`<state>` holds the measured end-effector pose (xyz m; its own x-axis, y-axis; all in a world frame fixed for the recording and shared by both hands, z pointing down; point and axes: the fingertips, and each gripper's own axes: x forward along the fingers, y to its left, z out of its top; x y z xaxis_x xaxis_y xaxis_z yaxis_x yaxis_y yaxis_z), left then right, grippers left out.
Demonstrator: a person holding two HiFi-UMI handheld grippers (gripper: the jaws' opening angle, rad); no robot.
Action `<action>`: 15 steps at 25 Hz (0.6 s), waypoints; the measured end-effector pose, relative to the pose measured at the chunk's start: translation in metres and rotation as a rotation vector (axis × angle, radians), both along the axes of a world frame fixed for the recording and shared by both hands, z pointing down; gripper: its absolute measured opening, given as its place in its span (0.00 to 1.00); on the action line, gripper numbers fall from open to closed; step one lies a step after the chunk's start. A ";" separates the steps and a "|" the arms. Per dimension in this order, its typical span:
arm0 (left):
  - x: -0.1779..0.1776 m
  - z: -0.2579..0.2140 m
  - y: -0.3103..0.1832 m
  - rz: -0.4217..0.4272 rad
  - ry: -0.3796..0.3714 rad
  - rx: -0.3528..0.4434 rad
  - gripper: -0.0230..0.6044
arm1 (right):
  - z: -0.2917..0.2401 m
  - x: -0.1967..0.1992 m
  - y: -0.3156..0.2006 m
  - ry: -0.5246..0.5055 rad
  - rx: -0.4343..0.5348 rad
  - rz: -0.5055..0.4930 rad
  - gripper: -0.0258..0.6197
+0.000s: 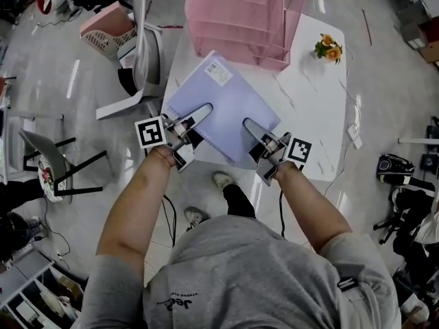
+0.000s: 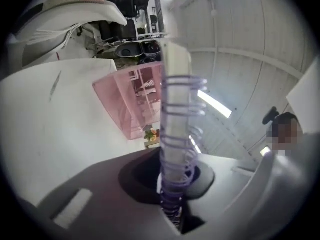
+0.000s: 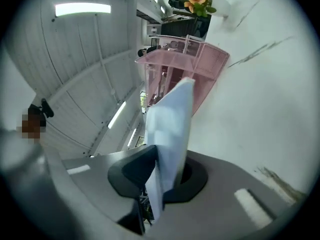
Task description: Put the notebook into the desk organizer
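Left gripper [image 1: 204, 110] pinches the wire spiral of the lilac notebook [image 1: 223, 98]; right gripper [image 1: 249, 124] clamps its smooth cover.

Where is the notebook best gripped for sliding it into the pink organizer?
Grip the notebook at its near edges, from the person's side: left gripper on the spiral binding, right gripper on a plain edge. Thin, flat and wide, it likely needs two holds, with its far corner free toward the organizer.
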<state>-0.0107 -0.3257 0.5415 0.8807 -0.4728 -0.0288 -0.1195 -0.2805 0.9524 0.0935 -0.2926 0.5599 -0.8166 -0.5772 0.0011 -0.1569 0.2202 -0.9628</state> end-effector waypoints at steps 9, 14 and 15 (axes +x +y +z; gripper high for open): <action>0.015 0.095 -0.059 0.233 -0.462 -0.166 0.20 | 0.065 -0.001 -0.022 0.066 -0.281 0.206 0.09; 0.024 0.114 -0.090 0.309 -0.547 -0.176 0.22 | 0.071 0.001 -0.047 0.028 -0.298 0.277 0.09; 0.026 0.117 -0.095 0.321 -0.563 -0.173 0.22 | 0.073 0.002 -0.051 0.021 -0.303 0.291 0.09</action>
<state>0.0154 -0.4208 0.6581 0.8366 -0.1412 0.5293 -0.5477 -0.2338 0.8033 0.0951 -0.3432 0.6329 -0.6172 -0.7551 0.2212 -0.1906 -0.1293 -0.9731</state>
